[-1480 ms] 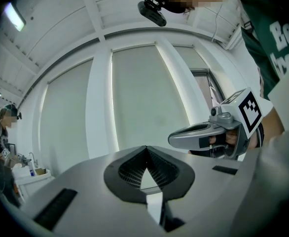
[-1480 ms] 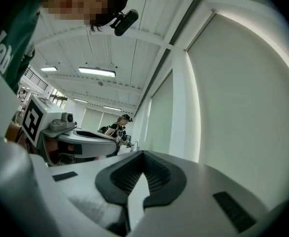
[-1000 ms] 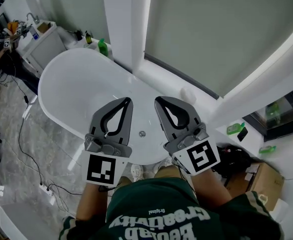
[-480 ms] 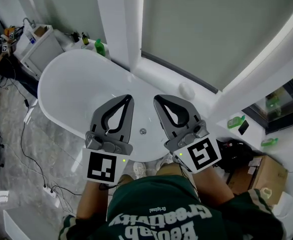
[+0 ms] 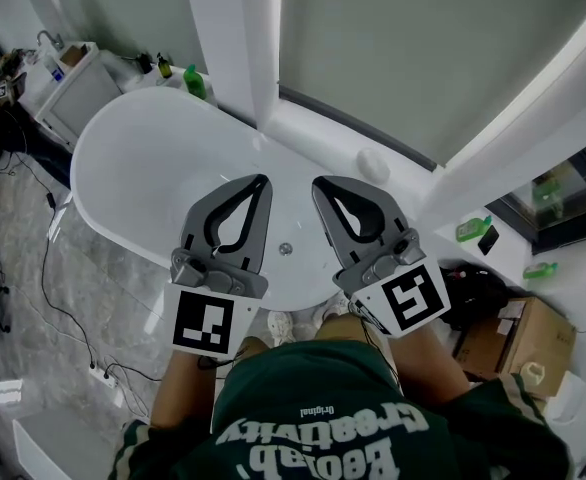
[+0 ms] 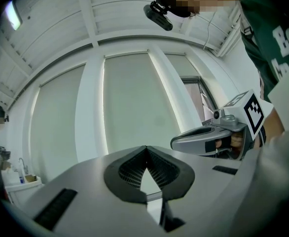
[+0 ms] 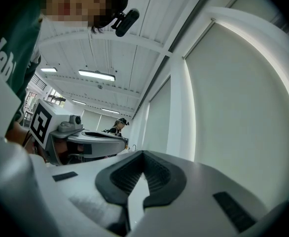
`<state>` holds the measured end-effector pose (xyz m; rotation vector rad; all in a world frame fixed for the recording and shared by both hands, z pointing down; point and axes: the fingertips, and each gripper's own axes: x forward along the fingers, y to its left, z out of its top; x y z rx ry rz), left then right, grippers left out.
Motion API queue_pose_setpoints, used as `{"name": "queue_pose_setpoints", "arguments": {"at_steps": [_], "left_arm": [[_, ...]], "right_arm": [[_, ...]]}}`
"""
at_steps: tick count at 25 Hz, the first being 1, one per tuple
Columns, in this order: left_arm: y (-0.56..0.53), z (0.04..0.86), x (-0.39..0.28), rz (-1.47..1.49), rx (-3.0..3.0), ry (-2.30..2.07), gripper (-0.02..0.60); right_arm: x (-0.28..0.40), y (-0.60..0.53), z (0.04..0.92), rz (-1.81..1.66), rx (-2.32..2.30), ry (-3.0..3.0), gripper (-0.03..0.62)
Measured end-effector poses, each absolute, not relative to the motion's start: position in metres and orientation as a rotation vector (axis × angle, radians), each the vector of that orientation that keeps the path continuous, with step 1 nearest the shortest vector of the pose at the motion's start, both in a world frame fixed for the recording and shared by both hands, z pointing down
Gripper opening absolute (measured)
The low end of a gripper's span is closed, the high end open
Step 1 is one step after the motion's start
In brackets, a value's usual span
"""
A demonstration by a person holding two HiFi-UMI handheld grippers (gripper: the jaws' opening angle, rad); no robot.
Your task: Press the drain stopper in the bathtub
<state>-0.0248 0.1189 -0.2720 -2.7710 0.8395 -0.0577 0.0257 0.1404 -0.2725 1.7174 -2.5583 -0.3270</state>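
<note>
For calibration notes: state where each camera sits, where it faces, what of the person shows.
Head view: on the head, steeply down at bathtub, drain stopper; shows left gripper, right gripper, shirt.
Left gripper view: on it, level along shut jaws toward blinds.
Right gripper view: likewise.
Shared: each gripper view catches the other gripper and shirt.

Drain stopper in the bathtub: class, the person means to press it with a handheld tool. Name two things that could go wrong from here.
1. The drain stopper is small and sits on the glossy floor of the bathtub; the shut right tool or left tool might slip off it and scrape the surface.
2. Both tools point level, not down, so the person would have to lean over the rim to reach, and might lose balance.
</note>
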Motion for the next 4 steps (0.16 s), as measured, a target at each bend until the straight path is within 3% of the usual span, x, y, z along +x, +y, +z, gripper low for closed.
{"name": "queue_pose_setpoints", "arguments": {"at_steps": [4], "left_arm": [[0.1161, -0.2702, -0.0241, -0.027, -2.776, 0.834, 0.009]], "right_arm": [[0.0255, 0.1386, -0.2671, -0.322, 1.723, -2.552, 0.014]]}}
